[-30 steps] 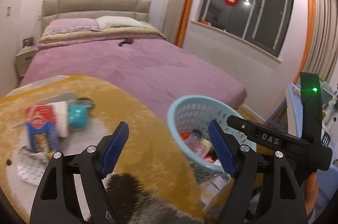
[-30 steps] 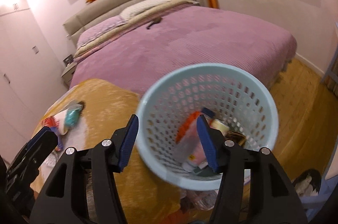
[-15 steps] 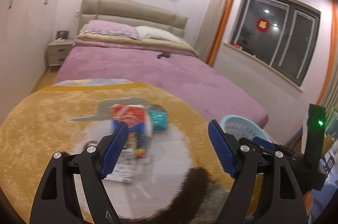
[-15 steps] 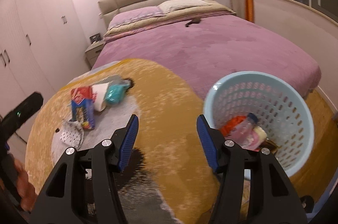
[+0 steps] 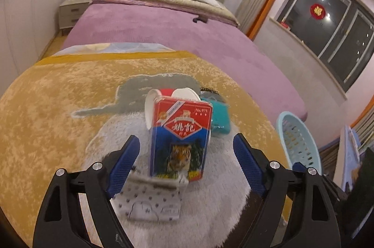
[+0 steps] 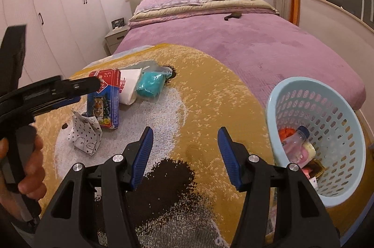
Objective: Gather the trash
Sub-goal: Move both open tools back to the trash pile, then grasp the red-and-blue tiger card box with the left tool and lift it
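Observation:
A red and blue box with a tiger picture (image 5: 181, 138) lies on the round yellow rug (image 5: 58, 103), between the open jaws of my left gripper (image 5: 185, 154). Behind it lie a white paper cup (image 5: 184, 93) and a teal packet (image 5: 218, 117). A white dotted paper bag (image 5: 149, 201) lies under the gripper. In the right wrist view the box (image 6: 104, 98), cup (image 6: 128, 89), teal packet (image 6: 149, 85) and dotted bag (image 6: 85, 135) sit left of my open, empty right gripper (image 6: 185, 154). The light blue basket (image 6: 322, 131) holding trash stands at the right.
A purple bed (image 6: 245, 37) runs behind the rug. White wardrobes (image 6: 46, 2) line the left wall, with a nightstand (image 6: 114, 37) by the bed. The window wall (image 5: 327, 32) is at the right. The basket rim shows in the left wrist view (image 5: 296, 142).
My left gripper has swung away from the basket, left and down over the tiger box, which now sits between its jaws. My right gripper has pulled back from the basket to above the rug.

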`<state>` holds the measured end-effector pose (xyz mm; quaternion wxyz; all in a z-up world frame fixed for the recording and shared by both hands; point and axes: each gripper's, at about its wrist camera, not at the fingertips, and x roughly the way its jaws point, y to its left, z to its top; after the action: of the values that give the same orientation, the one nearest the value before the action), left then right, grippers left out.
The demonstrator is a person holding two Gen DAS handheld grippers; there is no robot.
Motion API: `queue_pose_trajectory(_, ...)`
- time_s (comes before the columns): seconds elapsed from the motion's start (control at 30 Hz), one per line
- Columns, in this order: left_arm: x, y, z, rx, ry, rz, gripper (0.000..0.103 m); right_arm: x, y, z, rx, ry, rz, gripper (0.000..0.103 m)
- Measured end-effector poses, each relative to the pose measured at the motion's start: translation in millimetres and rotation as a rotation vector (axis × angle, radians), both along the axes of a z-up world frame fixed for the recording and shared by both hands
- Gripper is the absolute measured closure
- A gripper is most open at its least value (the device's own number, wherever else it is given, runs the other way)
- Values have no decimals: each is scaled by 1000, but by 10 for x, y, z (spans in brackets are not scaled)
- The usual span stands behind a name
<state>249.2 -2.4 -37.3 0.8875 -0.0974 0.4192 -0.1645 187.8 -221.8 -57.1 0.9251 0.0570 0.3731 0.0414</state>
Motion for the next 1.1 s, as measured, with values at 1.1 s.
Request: queue_pose_trajectory(1.1,-683,764,608,-110,-146,40,43,215,416,166,-26,-19,86,49)
